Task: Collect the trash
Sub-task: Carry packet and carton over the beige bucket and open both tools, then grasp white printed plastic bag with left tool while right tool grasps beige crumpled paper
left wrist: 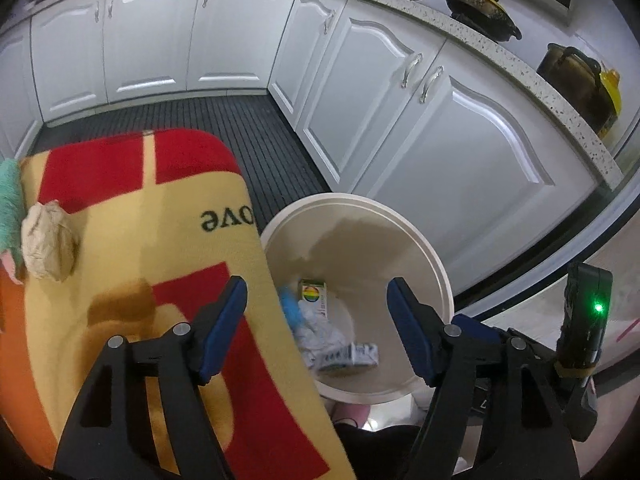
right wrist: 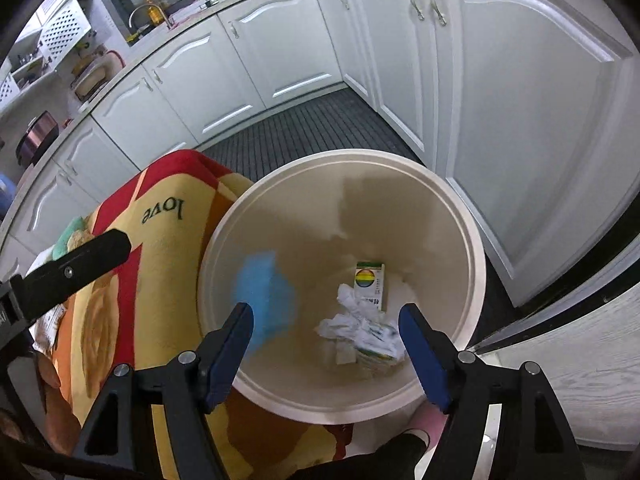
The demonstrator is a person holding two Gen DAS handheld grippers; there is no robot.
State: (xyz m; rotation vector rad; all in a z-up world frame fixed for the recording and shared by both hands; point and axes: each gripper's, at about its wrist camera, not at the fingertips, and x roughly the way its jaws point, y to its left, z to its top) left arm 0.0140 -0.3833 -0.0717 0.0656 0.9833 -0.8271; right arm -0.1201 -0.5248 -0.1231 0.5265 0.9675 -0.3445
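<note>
We see bin (right wrist: 472, 264) mouth wide open, free drop from above. Table edge with red-yellow cloth (right wrist: 168, 240) crowds bin's left rim. White cabinet doors (right wrist: 520, 120) close on right. Dark floor mat (right wrist: 312, 132) beyond bin bare, passable.

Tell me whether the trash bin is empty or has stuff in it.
Not empty. The bin holds a small box, crumpled white paper and a blurred blue item; mostly unfilled.
</note>
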